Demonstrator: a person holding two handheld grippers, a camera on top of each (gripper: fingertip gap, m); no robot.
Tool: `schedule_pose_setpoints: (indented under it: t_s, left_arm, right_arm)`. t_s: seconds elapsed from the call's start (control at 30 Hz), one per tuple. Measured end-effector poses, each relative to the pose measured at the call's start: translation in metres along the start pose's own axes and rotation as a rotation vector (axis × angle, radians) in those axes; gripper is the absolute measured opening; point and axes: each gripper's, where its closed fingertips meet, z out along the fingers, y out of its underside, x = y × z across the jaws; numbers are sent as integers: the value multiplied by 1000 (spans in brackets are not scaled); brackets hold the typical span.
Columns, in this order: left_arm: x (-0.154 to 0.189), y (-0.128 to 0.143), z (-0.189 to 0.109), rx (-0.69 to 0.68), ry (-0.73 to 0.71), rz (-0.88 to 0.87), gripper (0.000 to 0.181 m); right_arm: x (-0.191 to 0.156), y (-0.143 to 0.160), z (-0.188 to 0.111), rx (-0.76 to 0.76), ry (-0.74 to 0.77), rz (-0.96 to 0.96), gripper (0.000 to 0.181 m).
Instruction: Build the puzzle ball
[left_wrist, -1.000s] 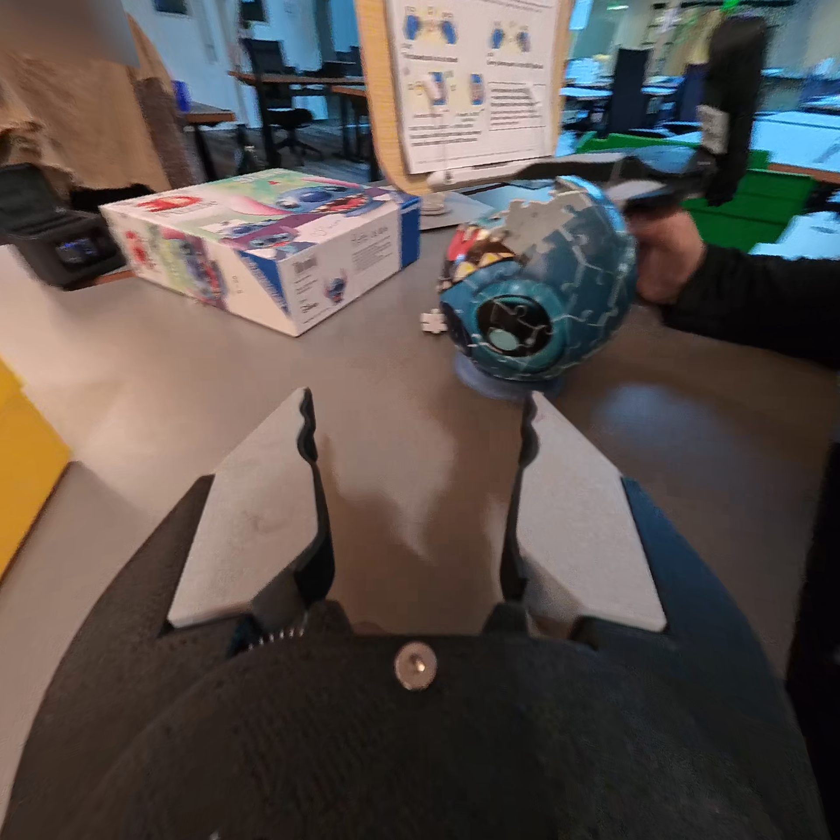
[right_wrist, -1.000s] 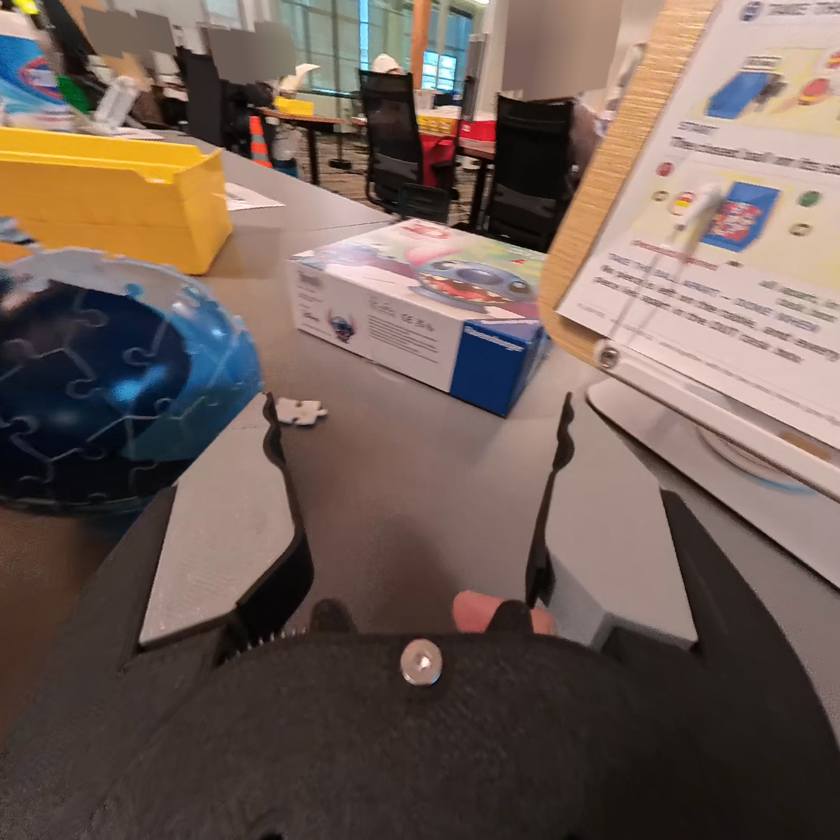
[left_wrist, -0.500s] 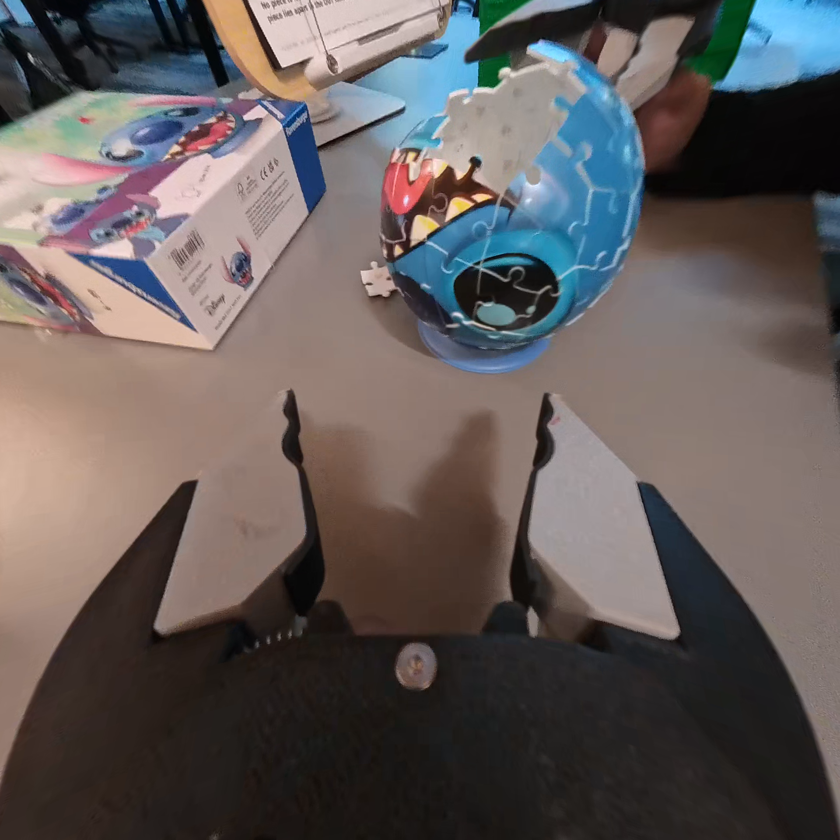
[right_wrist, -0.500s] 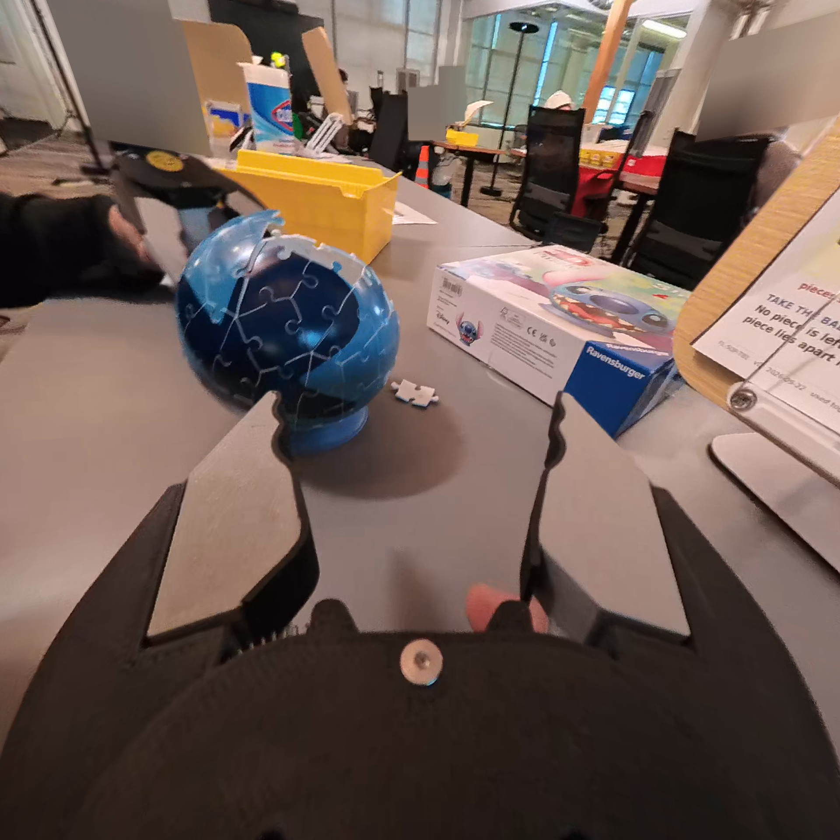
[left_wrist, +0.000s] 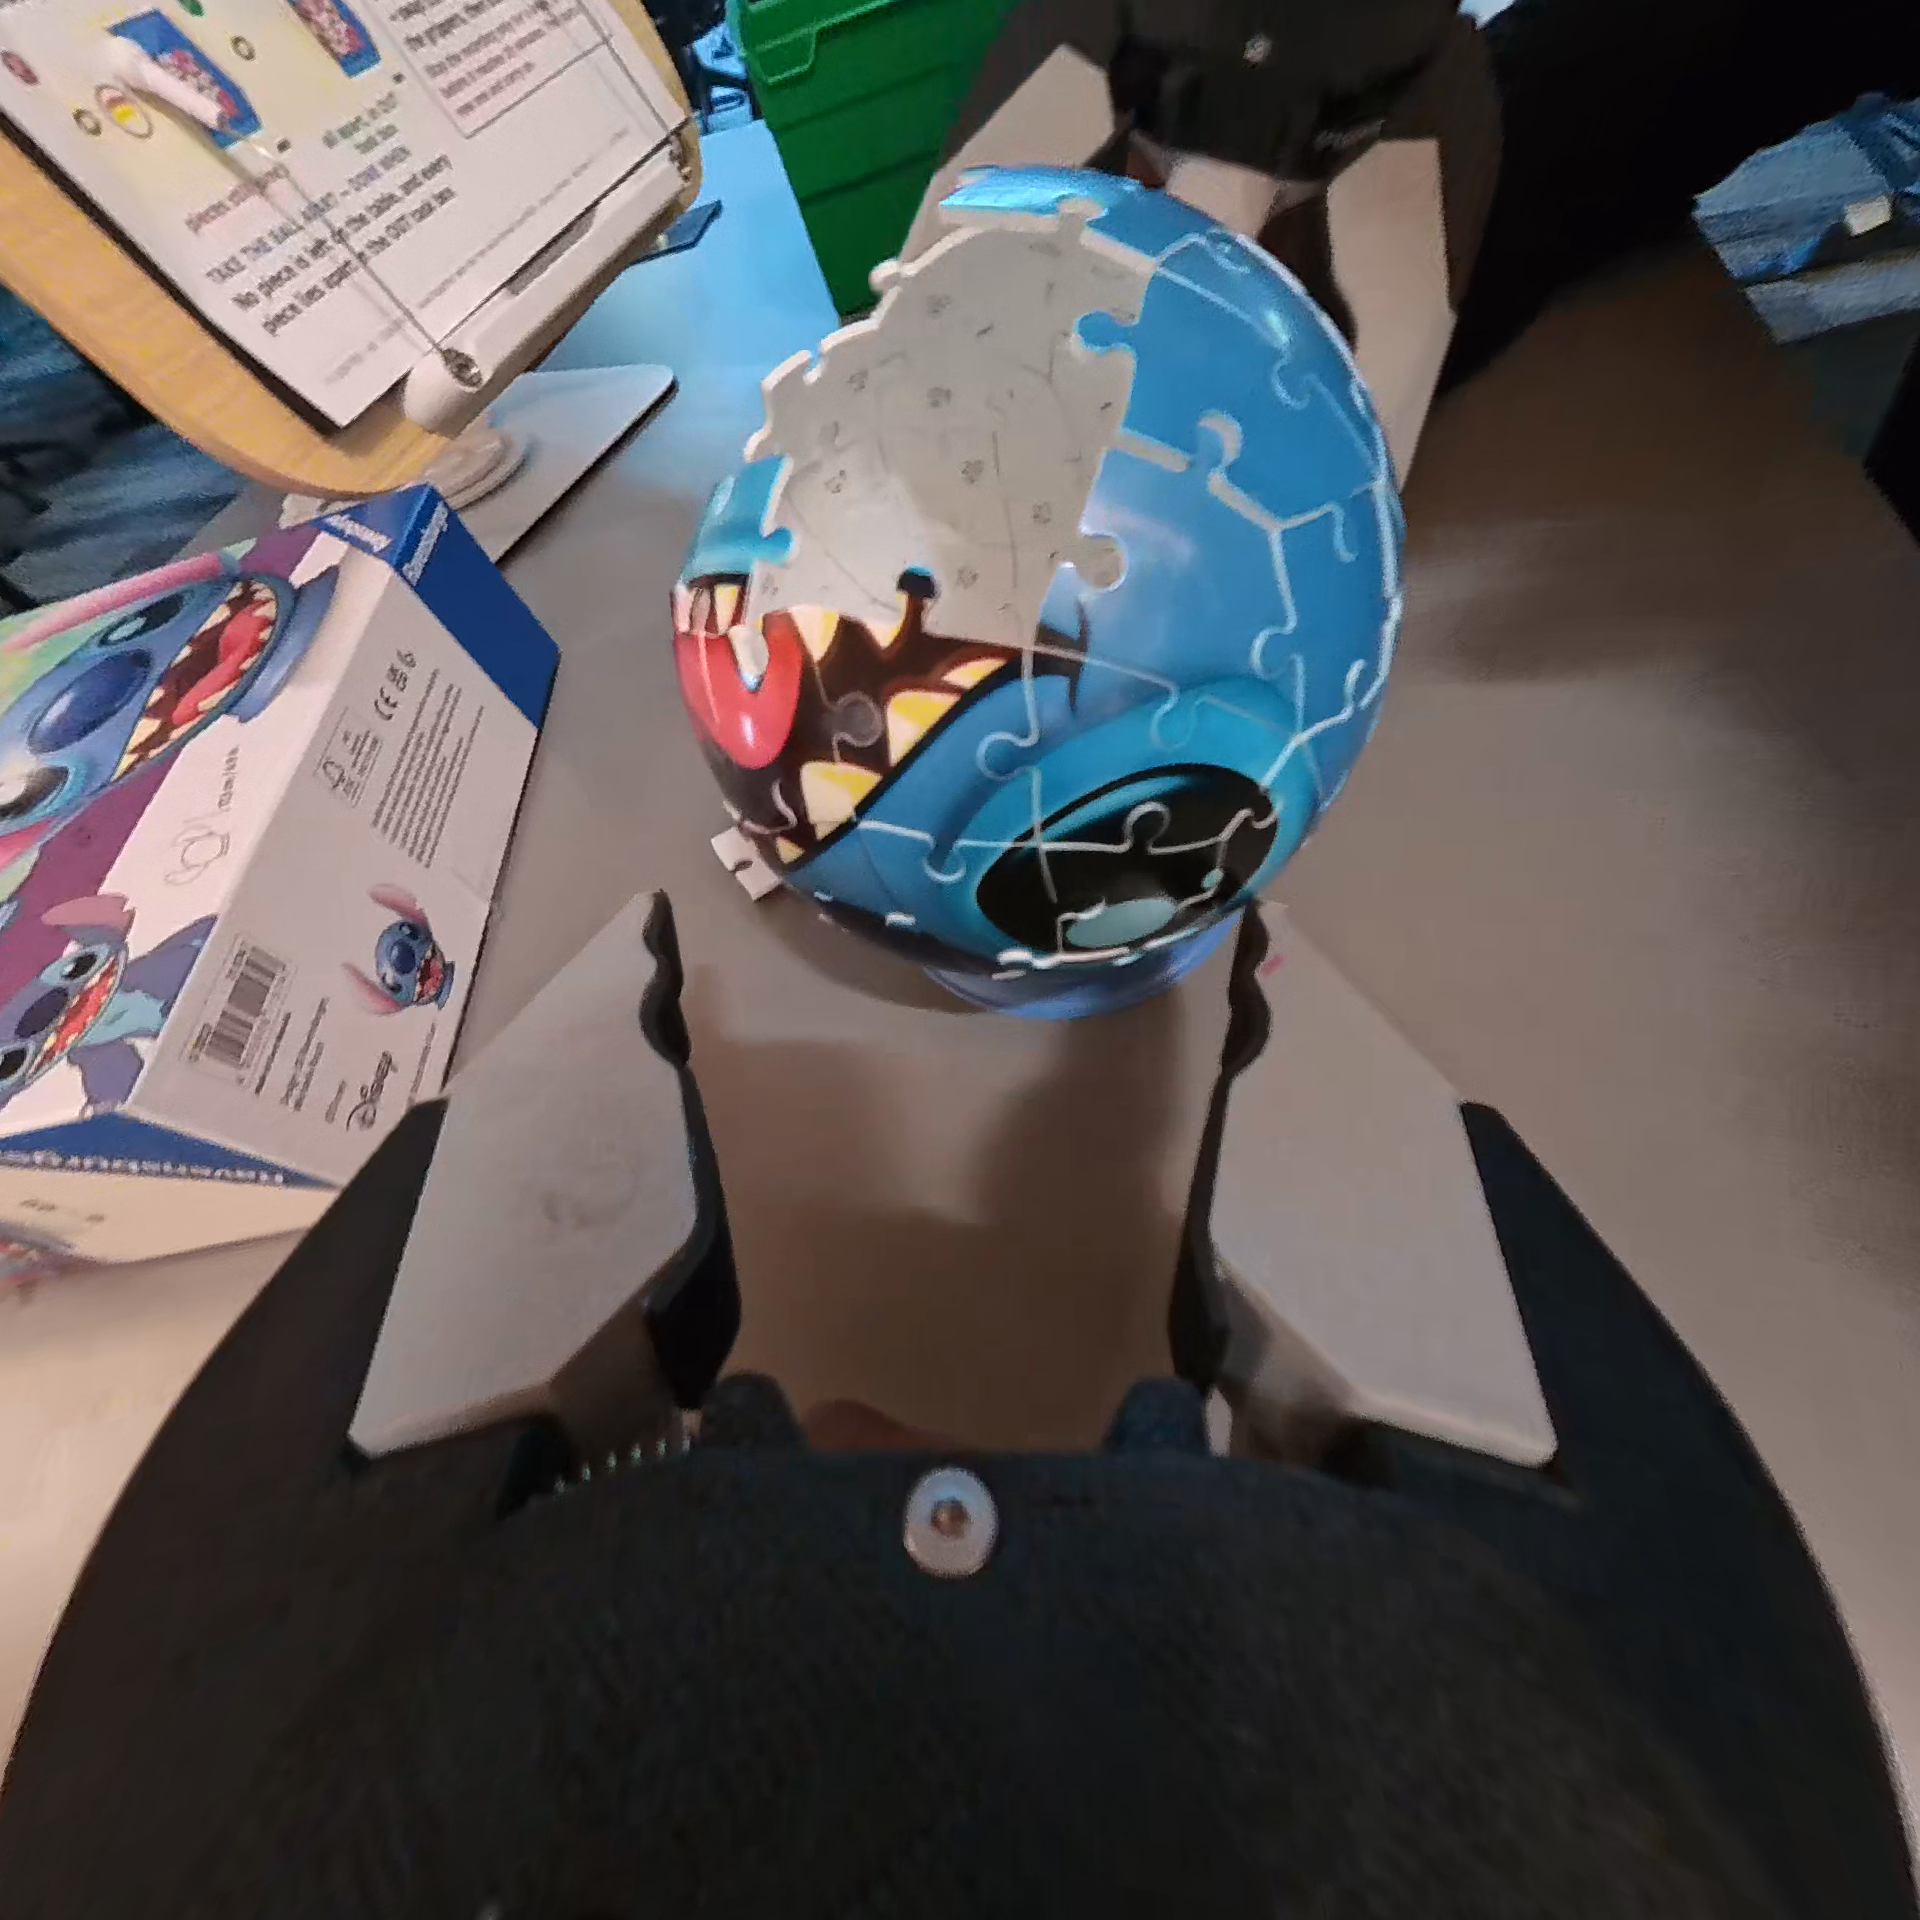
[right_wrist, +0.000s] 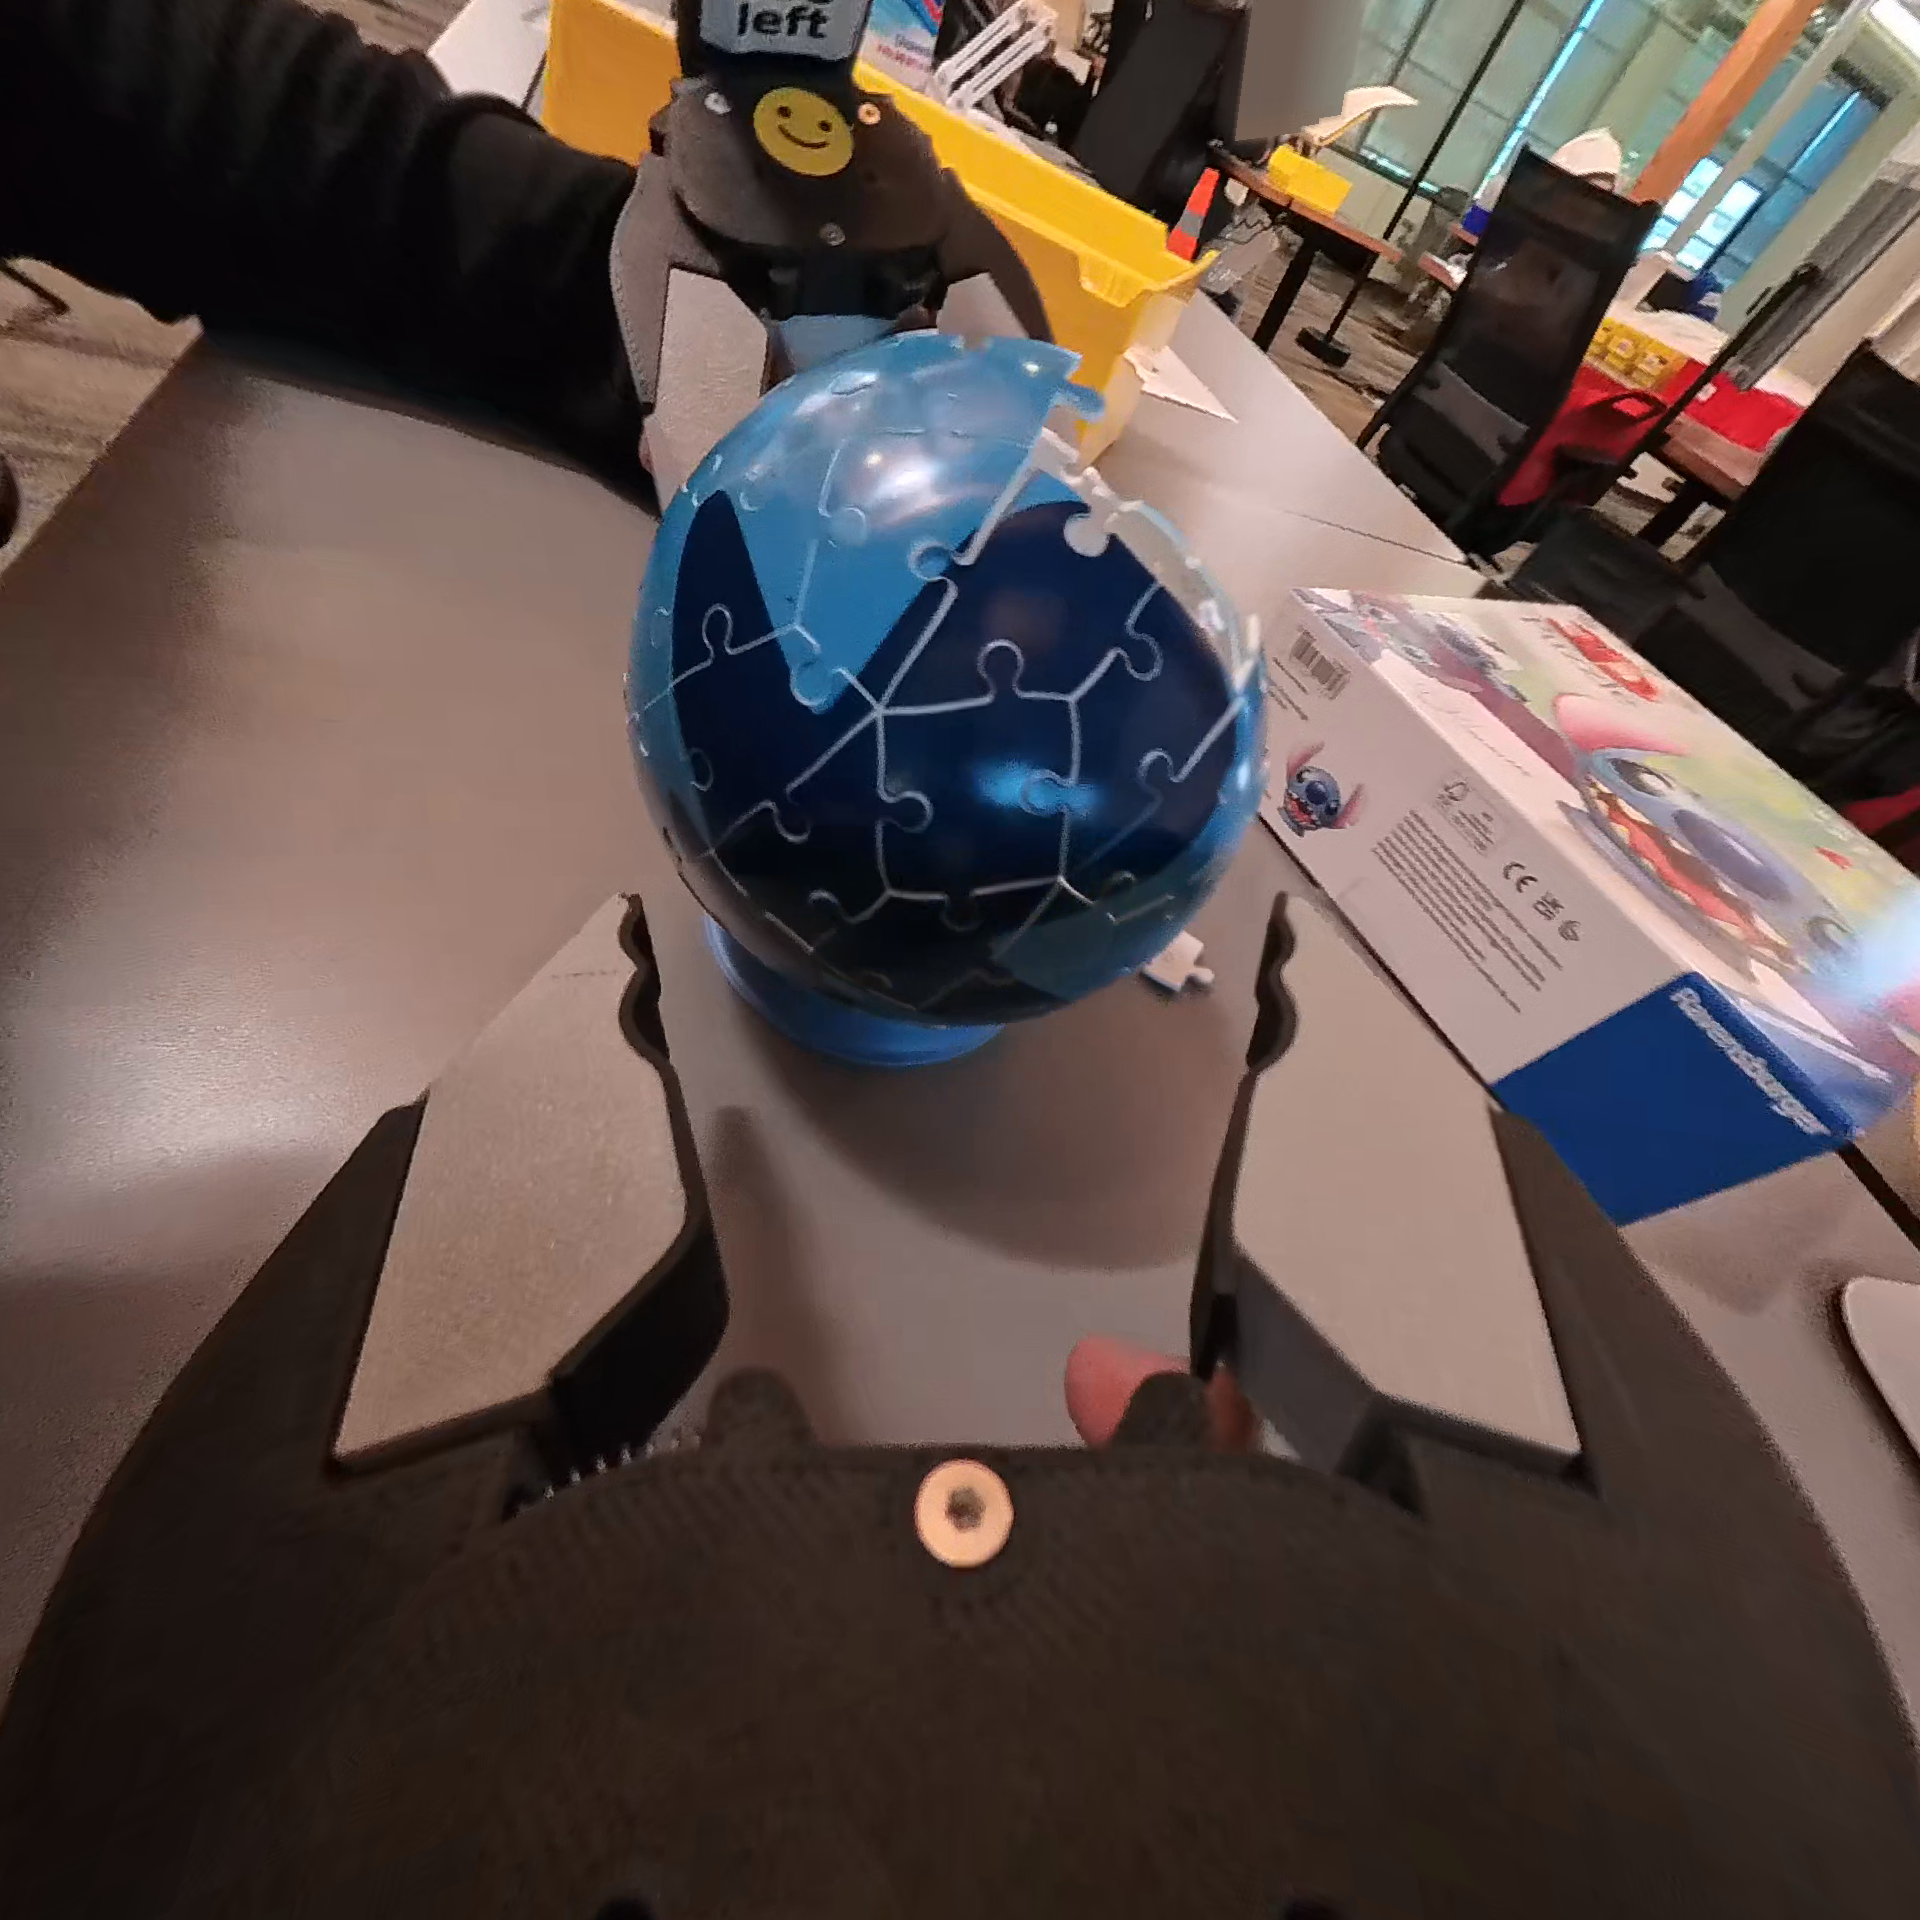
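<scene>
Grey table (right_wrist: 312, 727) carries the puzzle ball (right_wrist: 945, 727) on its blue stand, with the printed box (right_wrist: 1558, 831) beside the ball and one loose piece (right_wrist: 1179, 971) at the ball's foot on the box side. Both grippers, left (left_wrist: 951, 940) and right (right_wrist: 956, 930), face the ball from opposite sides, fingers spread and empty. With a gap left in the ball's shell, the step seems to be fetching that piece; next calls for a pinch on its edge.

- The left gripper (left_wrist: 951, 935) had a black textured body, flat grey fingers (left_wrist: 551, 1195) with wavy black inner edges, and a silver screw (left_wrist: 948, 1522).
- The right gripper (right_wrist: 956, 935) looked the same.
- A black sleeve (right_wrist: 260, 187) and a round yellow sticker (right_wrist: 802, 130) showed; a small spring, perhaps, sat near each left finger's base.
</scene>
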Motion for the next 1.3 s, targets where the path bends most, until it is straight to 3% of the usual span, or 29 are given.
schedule_pose_setpoints:
  t_s: [0.33, 0.73, 1.03, 1.3]
  left_arm:
    - [11, -2, 11, -35, -9, 24, 100]
    - [24, -19, 0, 17, 51, -191, 102]
    - [36, -22, -14, 74, 20, -242, 101]
    - [26, -17, -11, 87, 74, -297, 100]
  right_arm:
    - [0, 0, 16, -24, -43, 32, 114]
    - [-11, -10, 14, 0, -93, 228, 117]
    - [-27, -10, 20, -46, -95, 210, 118]
    - [-23, 4, 25, -125, -134, 267, 118]
